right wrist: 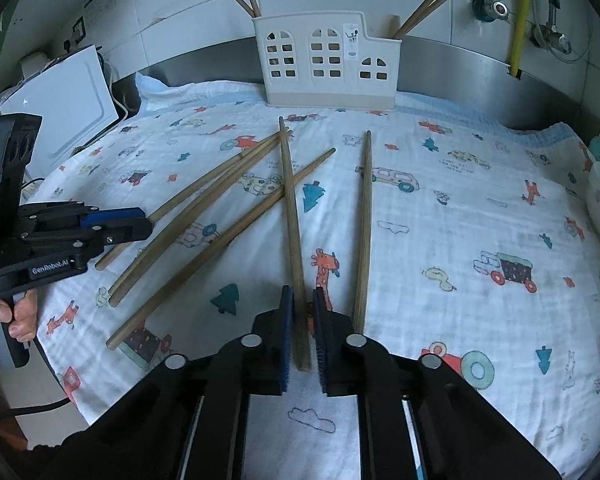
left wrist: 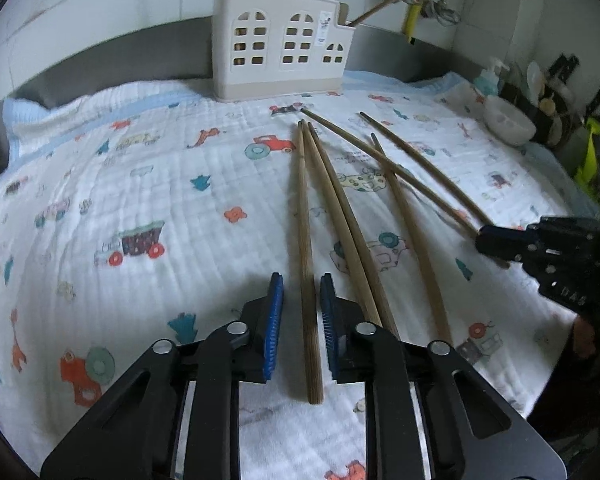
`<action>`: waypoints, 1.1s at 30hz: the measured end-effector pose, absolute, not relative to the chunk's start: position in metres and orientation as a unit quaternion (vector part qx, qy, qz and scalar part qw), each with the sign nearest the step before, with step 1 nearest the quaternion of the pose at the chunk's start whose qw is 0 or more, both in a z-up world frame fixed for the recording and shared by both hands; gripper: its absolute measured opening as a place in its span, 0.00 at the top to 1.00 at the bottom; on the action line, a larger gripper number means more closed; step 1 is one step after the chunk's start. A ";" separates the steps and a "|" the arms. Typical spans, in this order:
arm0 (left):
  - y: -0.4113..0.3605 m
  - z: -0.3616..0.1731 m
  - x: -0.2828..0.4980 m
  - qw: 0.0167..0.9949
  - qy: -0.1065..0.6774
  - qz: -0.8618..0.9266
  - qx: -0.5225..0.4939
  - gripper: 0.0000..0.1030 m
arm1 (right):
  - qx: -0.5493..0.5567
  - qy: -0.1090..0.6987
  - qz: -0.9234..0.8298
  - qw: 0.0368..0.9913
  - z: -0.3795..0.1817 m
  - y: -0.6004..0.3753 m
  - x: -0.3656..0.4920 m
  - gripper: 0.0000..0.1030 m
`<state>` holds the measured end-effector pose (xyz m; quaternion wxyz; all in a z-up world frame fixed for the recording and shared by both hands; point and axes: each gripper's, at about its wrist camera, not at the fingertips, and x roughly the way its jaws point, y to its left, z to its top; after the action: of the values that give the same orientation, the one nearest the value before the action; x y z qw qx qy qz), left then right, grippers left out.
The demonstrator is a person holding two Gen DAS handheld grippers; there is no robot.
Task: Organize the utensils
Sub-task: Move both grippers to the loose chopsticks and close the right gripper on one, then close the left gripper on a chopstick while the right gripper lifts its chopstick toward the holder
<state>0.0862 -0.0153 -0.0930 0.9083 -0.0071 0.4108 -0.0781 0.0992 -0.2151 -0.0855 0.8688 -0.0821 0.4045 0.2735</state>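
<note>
Several wooden chopsticks lie on a printed cloth (left wrist: 140,184). My left gripper (left wrist: 301,280) is open, its blue pads on either side of the leftmost chopstick (left wrist: 305,216), a gap showing each side. It also shows in the right wrist view (right wrist: 140,220). My right gripper (right wrist: 303,292) has its pads close around another chopstick (right wrist: 290,200) that crosses a third one (right wrist: 228,236); a thin gap remains. The right gripper shows in the left wrist view (left wrist: 488,238). A white house-shaped utensil holder (left wrist: 280,44) stands at the back with chopsticks in it, also in the right wrist view (right wrist: 324,60).
A white bowl (left wrist: 508,120) and bottles stand at the right edge of the counter. A white board (right wrist: 60,116) leans at the left. A steel backsplash (right wrist: 460,68) and tiled wall run behind the holder.
</note>
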 end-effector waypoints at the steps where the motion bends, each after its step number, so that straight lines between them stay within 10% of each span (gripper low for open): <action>1: -0.016 -0.093 0.087 0.909 0.410 -0.076 -0.001 0.87 | -0.082 0.404 0.272 0.869 -0.085 -0.215 0.099 0.93; 33: 0.003 -0.031 0.091 0.934 0.335 -0.102 -0.068 0.95 | -0.052 0.274 0.285 0.917 0.036 -0.223 0.100 0.94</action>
<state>0.0907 0.0029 -0.0315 0.9341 -0.0678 0.3354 -0.1017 0.1000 -0.2234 0.0362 0.9171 -0.0525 0.2736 0.2852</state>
